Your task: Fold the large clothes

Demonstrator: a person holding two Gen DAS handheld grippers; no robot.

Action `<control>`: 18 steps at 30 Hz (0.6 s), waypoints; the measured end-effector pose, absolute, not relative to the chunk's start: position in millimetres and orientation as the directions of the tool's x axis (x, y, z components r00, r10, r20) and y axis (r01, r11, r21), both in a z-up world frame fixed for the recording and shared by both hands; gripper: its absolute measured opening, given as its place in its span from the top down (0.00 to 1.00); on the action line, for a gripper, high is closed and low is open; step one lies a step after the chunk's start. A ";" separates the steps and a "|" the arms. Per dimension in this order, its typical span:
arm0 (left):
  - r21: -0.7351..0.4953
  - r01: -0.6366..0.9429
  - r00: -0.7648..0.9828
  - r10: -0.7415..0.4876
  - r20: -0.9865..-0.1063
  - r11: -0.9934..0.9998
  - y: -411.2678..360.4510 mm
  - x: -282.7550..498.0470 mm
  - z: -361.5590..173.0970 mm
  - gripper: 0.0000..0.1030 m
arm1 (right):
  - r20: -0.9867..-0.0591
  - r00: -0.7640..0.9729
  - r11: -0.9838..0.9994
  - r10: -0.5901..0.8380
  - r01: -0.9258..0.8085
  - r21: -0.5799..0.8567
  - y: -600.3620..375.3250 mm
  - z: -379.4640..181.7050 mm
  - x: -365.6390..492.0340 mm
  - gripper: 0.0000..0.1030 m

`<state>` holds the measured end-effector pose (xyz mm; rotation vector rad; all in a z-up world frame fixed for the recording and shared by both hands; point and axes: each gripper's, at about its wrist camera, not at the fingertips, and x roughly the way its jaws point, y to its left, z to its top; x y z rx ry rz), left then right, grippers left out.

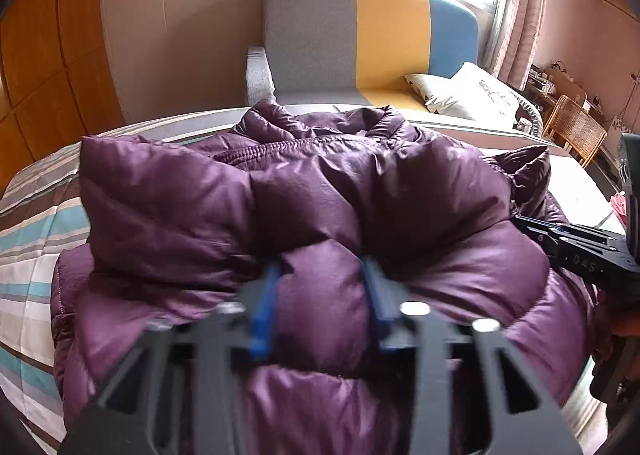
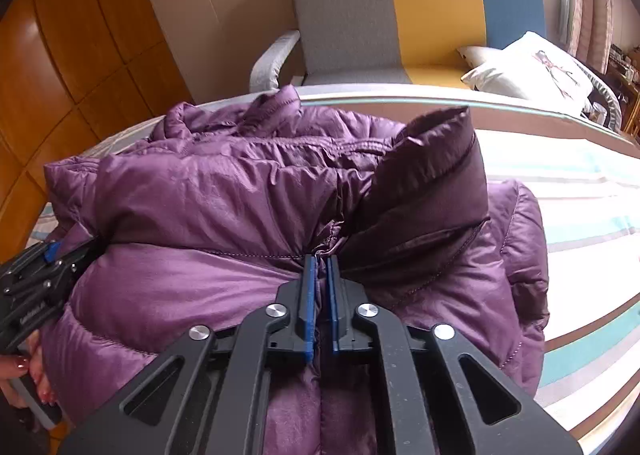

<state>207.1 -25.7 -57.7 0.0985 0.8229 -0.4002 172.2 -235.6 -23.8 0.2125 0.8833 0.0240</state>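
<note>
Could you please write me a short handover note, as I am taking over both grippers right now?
Left gripper: jaws closed on a puffy fold of the purple down jacket at its near edge.
Right gripper: jaws pinched almost shut on a thin fold of the jacket near a seam.
Jacket: lies bunched on the striped bed cover, collar towards the sofa; both sleeves appear already folded in over the body.
Done: sleeves in, both near-edge grips taken.
Left: probably lift the near edge and fold it towards the collar, then flatten. Keep both grips level.
</note>
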 end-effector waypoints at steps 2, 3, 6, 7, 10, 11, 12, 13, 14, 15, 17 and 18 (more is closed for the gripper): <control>-0.095 0.381 0.600 -0.325 -0.731 0.920 -24.3 206.6 -48.9 0.91 | -0.752 0.651 0.979 0.105 0.064 0.192 -234.6 -14.1 169.6 0.96; -0.107 0.378 0.599 -0.331 -0.729 0.920 -22.7 206.1 -43.1 0.92 | -0.740 0.665 0.979 0.103 0.063 0.192 -235.7 -6.3 167.8 0.96; -0.141 0.367 0.609 -0.352 -0.711 0.920 -18.2 207.9 -26.5 0.93 | -0.709 0.698 0.979 0.104 0.055 0.198 -239.6 16.1 166.7 0.96; -0.145 0.366 0.613 -0.355 -0.706 0.919 -16.7 208.7 -23.2 0.93 | -0.701 0.705 0.978 0.108 0.052 0.202 -241.7 22.3 168.4 0.96; -0.137 0.364 0.631 -0.352 -0.691 0.921 -16.3 213.5 -12.8 0.93 | -0.694 0.710 0.976 0.120 0.045 0.215 -245.1 29.8 176.3 0.96; -0.130 0.363 0.633 -0.346 -0.693 0.923 -16.8 216.5 -11.4 0.93 | -0.695 0.709 0.978 0.116 0.041 0.206 -244.9 30.6 181.4 0.96; -0.119 0.359 0.634 -0.335 -0.697 0.926 -17.4 220.1 -11.2 0.93 | -0.697 0.708 0.981 0.113 0.032 0.192 -243.4 30.3 186.0 0.96; -0.112 0.354 0.634 -0.327 -0.701 0.928 -18.1 223.7 -11.4 0.93 | -0.702 0.704 0.985 0.108 0.020 0.171 -241.3 29.2 190.8 0.96; -0.104 0.348 0.630 -0.314 -0.710 0.932 -18.7 228.6 -13.9 0.93 | -0.709 0.698 0.988 0.103 0.012 0.155 -238.4 27.5 194.6 0.96; -0.098 0.344 0.624 -0.305 -0.719 0.934 -18.8 232.9 -16.2 0.93 | -0.718 0.689 0.991 0.095 0.003 0.134 -235.8 24.5 201.1 0.96; -0.090 0.331 0.617 -0.287 -0.732 0.939 -19.1 243.0 -23.1 0.92 | -0.730 0.677 0.993 0.089 -0.007 0.115 -232.5 18.2 211.2 0.96; -0.089 0.327 0.614 -0.283 -0.737 0.941 -19.6 247.7 -26.5 0.92 | -0.736 0.672 0.994 0.086 -0.011 0.106 -231.3 14.6 216.3 0.96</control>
